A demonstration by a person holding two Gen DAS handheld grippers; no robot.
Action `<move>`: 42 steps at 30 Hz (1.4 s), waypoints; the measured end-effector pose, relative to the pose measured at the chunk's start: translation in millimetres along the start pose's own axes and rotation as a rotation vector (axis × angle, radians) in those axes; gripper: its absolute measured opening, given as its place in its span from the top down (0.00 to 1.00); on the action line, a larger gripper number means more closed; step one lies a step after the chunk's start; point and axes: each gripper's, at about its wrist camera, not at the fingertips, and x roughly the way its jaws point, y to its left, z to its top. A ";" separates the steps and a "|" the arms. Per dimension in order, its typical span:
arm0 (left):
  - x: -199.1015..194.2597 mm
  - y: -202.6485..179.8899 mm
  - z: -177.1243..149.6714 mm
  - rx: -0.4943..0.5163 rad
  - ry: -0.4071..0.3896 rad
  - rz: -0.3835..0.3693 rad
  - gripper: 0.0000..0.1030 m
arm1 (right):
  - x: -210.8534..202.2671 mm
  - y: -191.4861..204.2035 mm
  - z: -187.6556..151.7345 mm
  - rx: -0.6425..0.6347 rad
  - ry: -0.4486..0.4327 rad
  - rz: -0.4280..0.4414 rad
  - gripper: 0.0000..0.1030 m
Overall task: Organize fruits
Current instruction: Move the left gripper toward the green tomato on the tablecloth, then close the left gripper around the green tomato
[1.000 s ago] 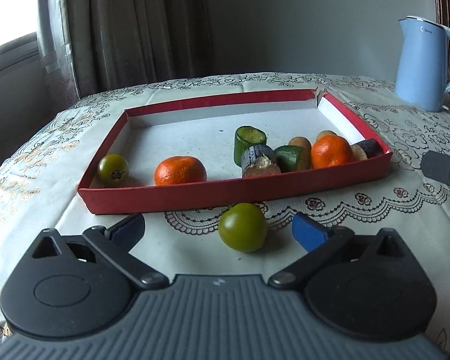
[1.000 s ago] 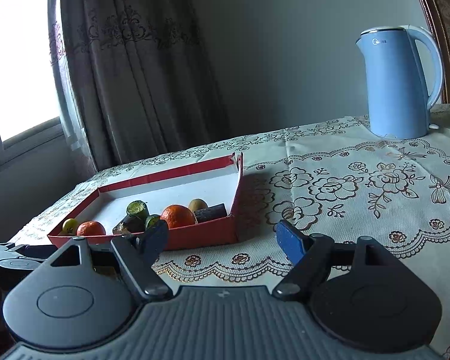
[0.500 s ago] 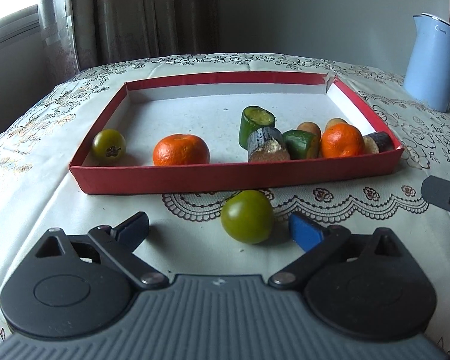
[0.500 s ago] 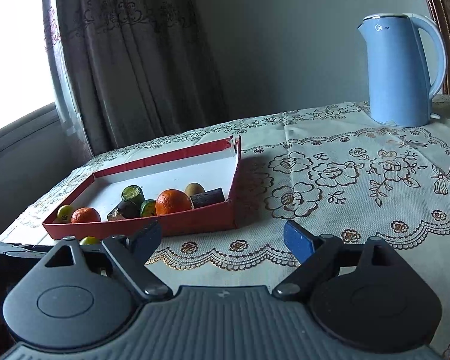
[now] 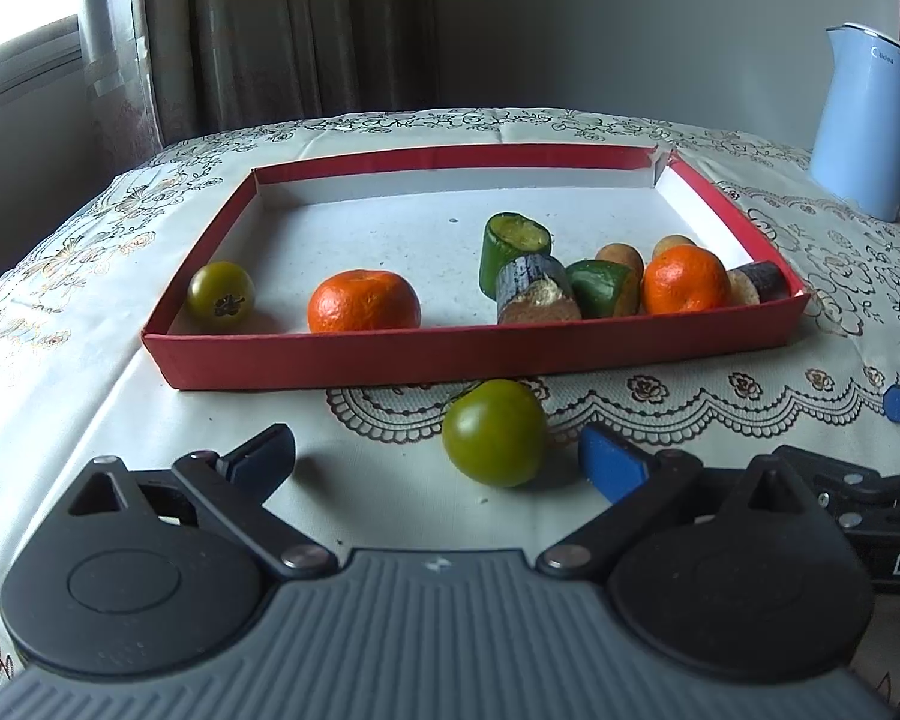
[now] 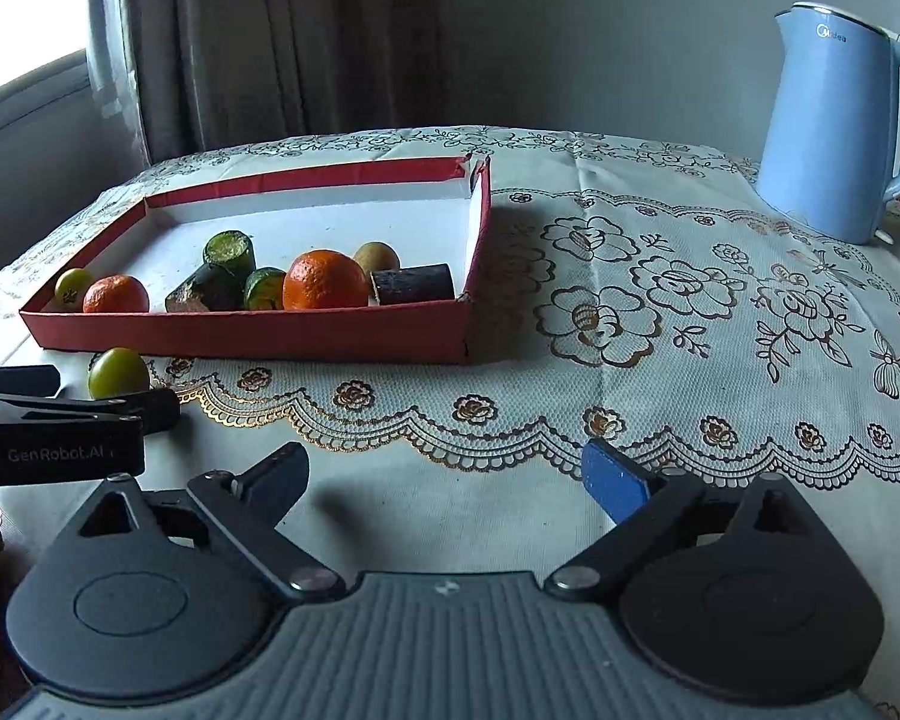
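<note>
Green tomato [image 5: 493, 432]: round, smooth, likely rolls; grip across its widest middle. Left gripper [image 5: 435, 456] and right gripper [image 6: 447, 477] gape wide, the right's jaws just opened further, nothing between.

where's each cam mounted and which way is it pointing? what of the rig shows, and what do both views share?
Left wrist: on the left gripper, angled down at the red tray; own fingers open around the green fruit; right gripper's blue pad at right edge.
Right wrist: on the right gripper, angled down from the tray's right; fingers open, nothing between; left gripper at left edge.
Shared: tray, green fruit, blue kettle, lace tablecloth.
</note>
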 end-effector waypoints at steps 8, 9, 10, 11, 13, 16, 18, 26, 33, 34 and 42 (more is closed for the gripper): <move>-0.7 3.0 -1.0 -0.009 -0.005 -0.026 0.07 | 1.1 0.1 0.3 0.001 0.006 -0.014 0.00; -1.2 3.0 -1.4 -0.007 -0.008 -0.029 0.09 | 1.2 0.1 0.3 0.001 0.006 -0.014 0.00; -2.0 2.6 -2.2 -0.004 -0.013 -0.034 0.09 | 1.1 0.1 0.3 0.001 0.006 -0.014 0.00; -2.7 2.0 -2.6 0.000 -0.017 -0.038 0.12 | 1.1 0.1 0.3 0.001 0.006 -0.014 0.00; -3.9 1.0 -3.4 0.007 -0.023 -0.041 0.14 | 1.1 0.1 0.2 0.001 0.006 -0.014 0.00; -5.1 1.0 -4.0 0.010 -0.027 -0.050 0.16 | 0.9 0.1 0.3 0.001 0.006 -0.015 0.00; -6.4 1.3 -4.6 0.012 -0.034 -0.060 0.21 | 0.8 0.0 0.3 0.001 0.006 -0.014 0.00; -9.2 1.7 -6.2 0.020 -0.050 -0.091 0.35 | 0.7 0.3 0.1 0.001 0.006 -0.014 0.00; -11.1 4.1 -8.2 0.013 -0.059 -0.108 0.41 | 0.8 0.3 0.0 0.001 0.005 -0.014 0.00; -11.5 4.6 -8.4 0.012 -0.061 -0.112 0.42 | 0.9 0.4 0.0 0.001 0.005 -0.014 0.00; -13.9 6.4 -10.5 0.004 -0.077 -0.118 0.58 | 0.8 -0.3 0.0 0.004 0.004 -0.011 0.00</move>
